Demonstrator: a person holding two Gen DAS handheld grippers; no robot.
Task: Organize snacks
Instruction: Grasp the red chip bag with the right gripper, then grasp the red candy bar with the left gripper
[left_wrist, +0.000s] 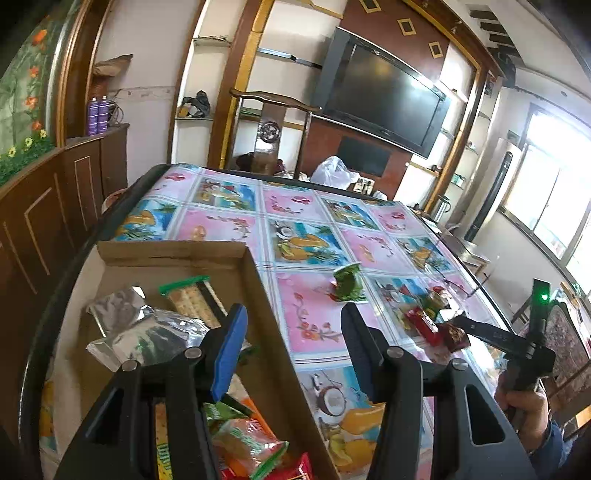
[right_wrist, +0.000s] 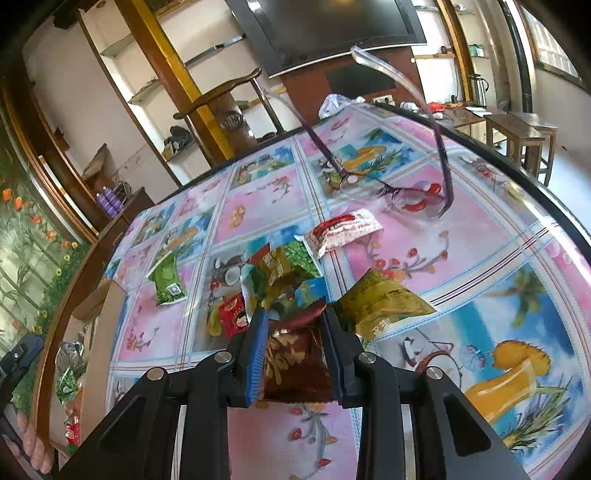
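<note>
A round table (right_wrist: 498, 236) under a glossy fruit-and-flower cloth fills both views, with a wall-mounted television (left_wrist: 384, 96) on the far side of the room. At the table's near left edge sits an open cardboard box (left_wrist: 258, 288) already holding several snacks: a silver foil pouch (left_wrist: 147, 332), a green-edged cracker pack (left_wrist: 192, 299) and orange and red wrappers nearer the camera. The left gripper (left_wrist: 291, 332) hangs above the box's right wall, jaws parted and nothing between them. To the right, a loose pile of snack packets (right_wrist: 280, 273) lies on the cloth, with a lone green packet (right_wrist: 167, 277) off to its left and a red-and-white one (right_wrist: 343, 230) beyond it. The right gripper (right_wrist: 295, 332) is clenched on a dark red packet (right_wrist: 295, 354) at the near edge of that pile (the pads press both its sides). Purple-framed spectacles (right_wrist: 406, 192) rest upside down farther back
</note>
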